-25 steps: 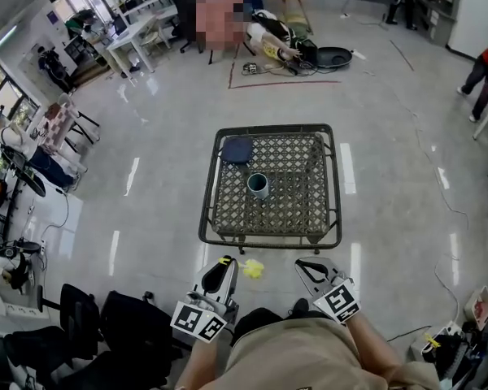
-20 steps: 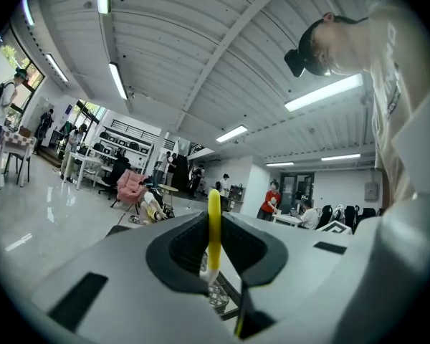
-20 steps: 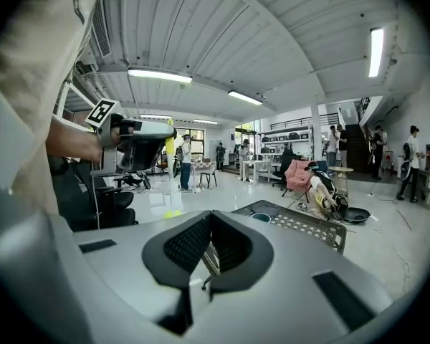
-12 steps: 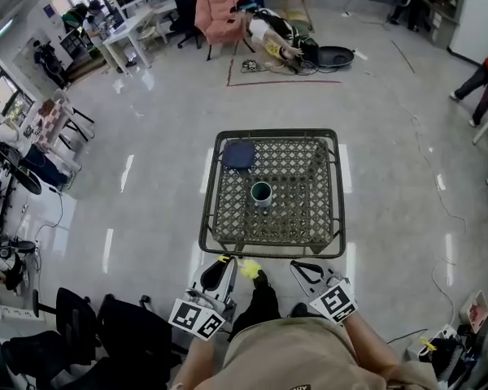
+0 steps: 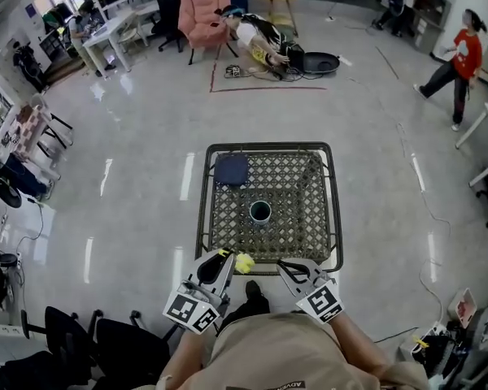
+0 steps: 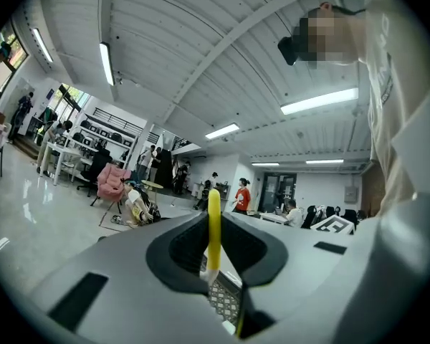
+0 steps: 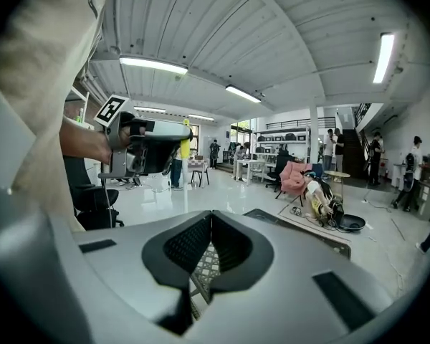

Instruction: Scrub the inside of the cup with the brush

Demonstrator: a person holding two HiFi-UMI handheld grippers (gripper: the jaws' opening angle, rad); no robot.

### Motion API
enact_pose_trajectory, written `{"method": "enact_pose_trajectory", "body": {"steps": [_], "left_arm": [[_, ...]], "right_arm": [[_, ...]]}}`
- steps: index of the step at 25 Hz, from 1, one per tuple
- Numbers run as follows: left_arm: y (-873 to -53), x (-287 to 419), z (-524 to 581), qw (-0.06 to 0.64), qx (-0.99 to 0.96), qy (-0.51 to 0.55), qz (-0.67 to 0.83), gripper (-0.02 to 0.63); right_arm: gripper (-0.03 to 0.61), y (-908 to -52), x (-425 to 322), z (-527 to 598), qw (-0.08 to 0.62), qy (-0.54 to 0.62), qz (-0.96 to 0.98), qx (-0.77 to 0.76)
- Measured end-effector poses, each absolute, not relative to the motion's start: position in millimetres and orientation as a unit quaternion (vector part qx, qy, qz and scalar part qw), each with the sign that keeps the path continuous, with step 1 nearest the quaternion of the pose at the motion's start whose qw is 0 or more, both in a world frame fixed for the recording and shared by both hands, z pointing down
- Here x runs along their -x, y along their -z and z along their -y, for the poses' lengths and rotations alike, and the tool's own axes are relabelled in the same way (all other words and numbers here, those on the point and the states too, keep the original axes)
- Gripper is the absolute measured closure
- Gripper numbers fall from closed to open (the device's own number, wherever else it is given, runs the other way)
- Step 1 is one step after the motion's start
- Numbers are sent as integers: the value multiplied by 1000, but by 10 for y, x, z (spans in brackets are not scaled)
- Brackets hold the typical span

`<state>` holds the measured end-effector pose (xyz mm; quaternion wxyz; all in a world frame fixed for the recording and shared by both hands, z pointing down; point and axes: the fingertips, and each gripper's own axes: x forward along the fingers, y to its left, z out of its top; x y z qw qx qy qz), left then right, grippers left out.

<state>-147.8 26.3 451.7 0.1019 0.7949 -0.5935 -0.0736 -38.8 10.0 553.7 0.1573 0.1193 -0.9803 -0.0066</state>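
Observation:
A teal cup [image 5: 260, 212] stands upright near the middle of the wicker table [image 5: 309, 218]. My left gripper [image 5: 224, 257] hovers just short of the table's near edge, shut on a yellow brush [image 5: 244, 262]. In the left gripper view the brush handle [image 6: 213, 213] sticks up between the closed jaws of the left gripper [image 6: 211, 226]. To its right my right gripper [image 5: 284, 266] is held at the same edge, shut with nothing in it. The right gripper view shows the right gripper [image 7: 211, 219] with its jaws together over the table weave, and the left gripper [image 7: 149, 147] at the left.
A dark blue pad [image 5: 231, 170] lies on the table's far left corner. Black chairs [image 5: 106, 340] stand at my lower left. Further off are a pink armchair [image 5: 202, 10], floor clutter [image 5: 268, 43] and a person in red [image 5: 459, 59].
I have walked up to the table: it sits nearer and lower in the head view. Both grippers have come forward to its near edge, the brush still in the left one.

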Motion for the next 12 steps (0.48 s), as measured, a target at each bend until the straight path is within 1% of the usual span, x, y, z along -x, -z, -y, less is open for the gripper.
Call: {"method": "enact_pose_trajectory", "body": {"steps": [12], "left_arm": [[-4600,1999,227,119,-827,85,543,555]], "right_arm": [[561,-5468,919,240,164,0,975,-147]]}}
